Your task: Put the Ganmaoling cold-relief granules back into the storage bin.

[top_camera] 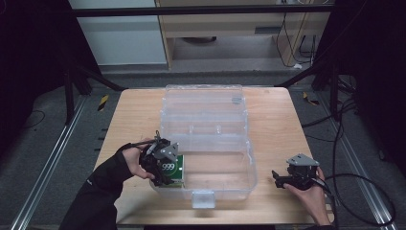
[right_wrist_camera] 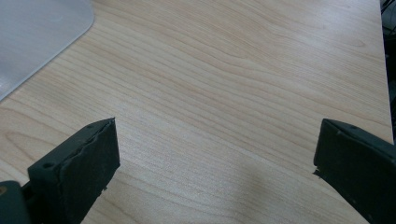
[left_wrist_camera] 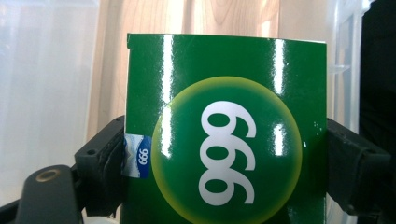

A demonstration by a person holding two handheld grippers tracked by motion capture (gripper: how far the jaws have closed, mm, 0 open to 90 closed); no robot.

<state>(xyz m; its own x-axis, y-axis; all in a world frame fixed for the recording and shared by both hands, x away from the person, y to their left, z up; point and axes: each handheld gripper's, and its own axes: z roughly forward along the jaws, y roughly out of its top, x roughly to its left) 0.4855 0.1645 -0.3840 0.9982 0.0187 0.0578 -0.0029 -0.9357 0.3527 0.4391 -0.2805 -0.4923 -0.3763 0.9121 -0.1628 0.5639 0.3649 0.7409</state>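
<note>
A glossy green box (left_wrist_camera: 224, 140) printed with white "999" in a yellow-ringed circle sits between the jaws of my left gripper (left_wrist_camera: 224, 172), which press on its two sides. In the high view that green box (top_camera: 174, 167) is at the front left corner of a clear plastic bin (top_camera: 239, 184), with my left gripper (top_camera: 163, 171) shut on it over the bin's left wall. My right gripper (top_camera: 277, 177) rests low over the bare wood to the right of the bin; its jaws stand wide apart with nothing between them (right_wrist_camera: 215, 158).
The bin's clear lid (top_camera: 203, 108) lies open behind it on the wooden table (top_camera: 277, 124). A corner of the bin (right_wrist_camera: 32, 32) shows at the upper left of the right gripper view. Cables (top_camera: 354, 191) trail off the table's right side.
</note>
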